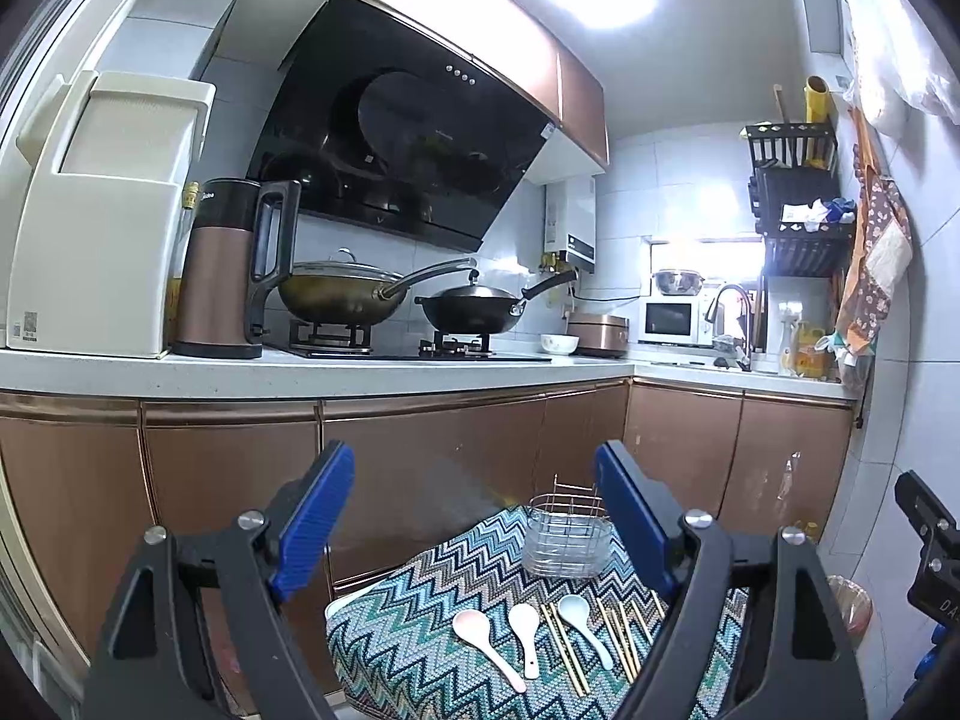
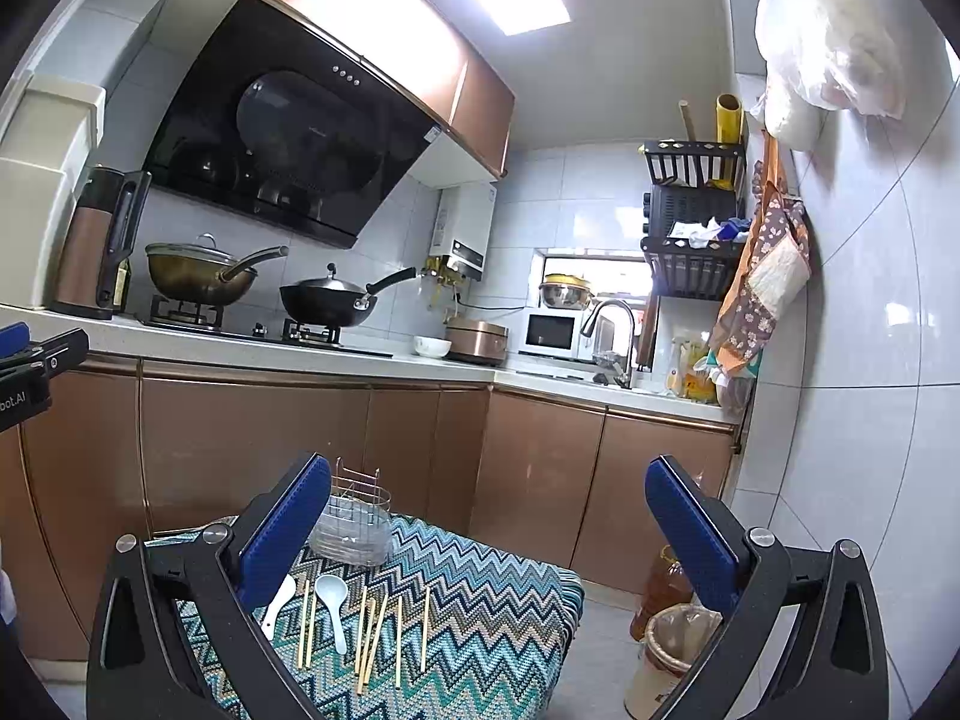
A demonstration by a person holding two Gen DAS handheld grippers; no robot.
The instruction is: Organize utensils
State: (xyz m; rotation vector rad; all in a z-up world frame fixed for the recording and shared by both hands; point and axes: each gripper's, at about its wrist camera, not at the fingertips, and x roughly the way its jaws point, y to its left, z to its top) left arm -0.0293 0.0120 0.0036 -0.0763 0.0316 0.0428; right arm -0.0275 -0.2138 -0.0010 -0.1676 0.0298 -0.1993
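Zigzag cloth [image 2: 480,618] under spoons [image 1: 522,630], before copper kitchen cabinets [image 2: 252,438].

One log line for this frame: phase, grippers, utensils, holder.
phase: pre-grasp | left gripper: open, empty | right gripper: open, empty | spoons and chopsticks: loose on zigzag cloth | utensil holder: upright, looks empty

Two woks [image 1: 468,309] on stove; microwave [image 1: 669,321]; possibly rice cooker [image 1: 597,333].
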